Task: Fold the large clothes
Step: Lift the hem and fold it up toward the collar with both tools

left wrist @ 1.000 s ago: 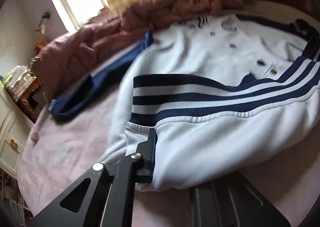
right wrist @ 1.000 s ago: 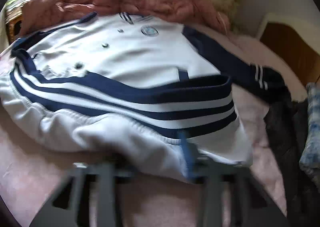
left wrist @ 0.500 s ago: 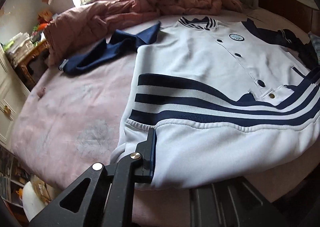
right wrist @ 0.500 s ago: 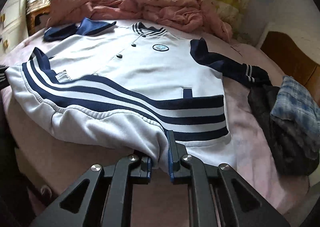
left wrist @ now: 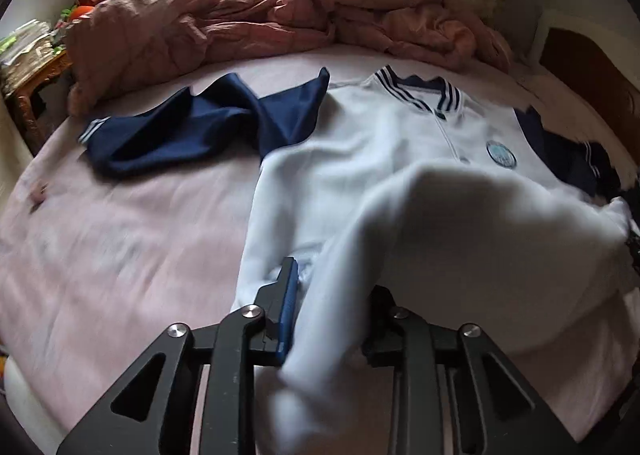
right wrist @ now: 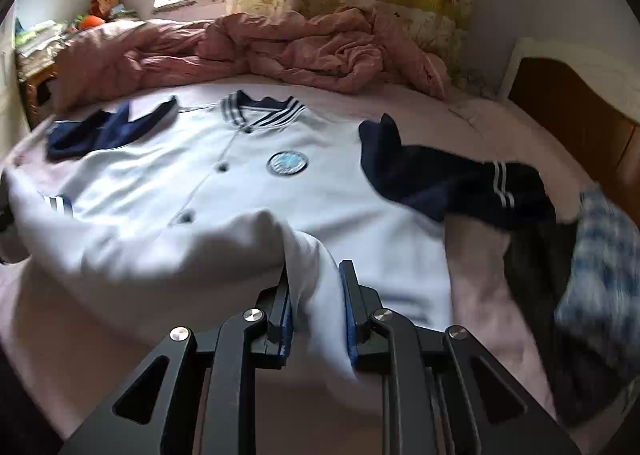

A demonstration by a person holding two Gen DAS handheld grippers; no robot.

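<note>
A white jacket (left wrist: 380,143) with navy sleeves lies buttoned, front up, on the pink bed sheet (left wrist: 120,235). Its hem is lifted and rolled toward the collar, hiding most of the striped band. In the left wrist view my left gripper (left wrist: 334,275) has its jaws opening, with the bunched white hem between them and a blue pad face showing beside the cloth. In the right wrist view my right gripper (right wrist: 316,267) pinches a thick fold of the jacket's (right wrist: 200,183) hem, its jaws easing slightly apart. One navy sleeve (left wrist: 192,131) lies out to the left, the other sleeve (right wrist: 452,179) to the right.
A crumpled pink quilt (left wrist: 240,27) is piled along the far side of the bed under the window. Dark clothes and a blue plaid garment (right wrist: 600,255) lie at the bed's right edge. A wooden headboard (right wrist: 568,107) stands at right, a cluttered nightstand (left wrist: 32,87) at left.
Both grippers rose and went forward toward the collar, carrying the hem up over the jacket's body. The navy stripes are now mostly covered. The left jaws stand wider apart than before.
</note>
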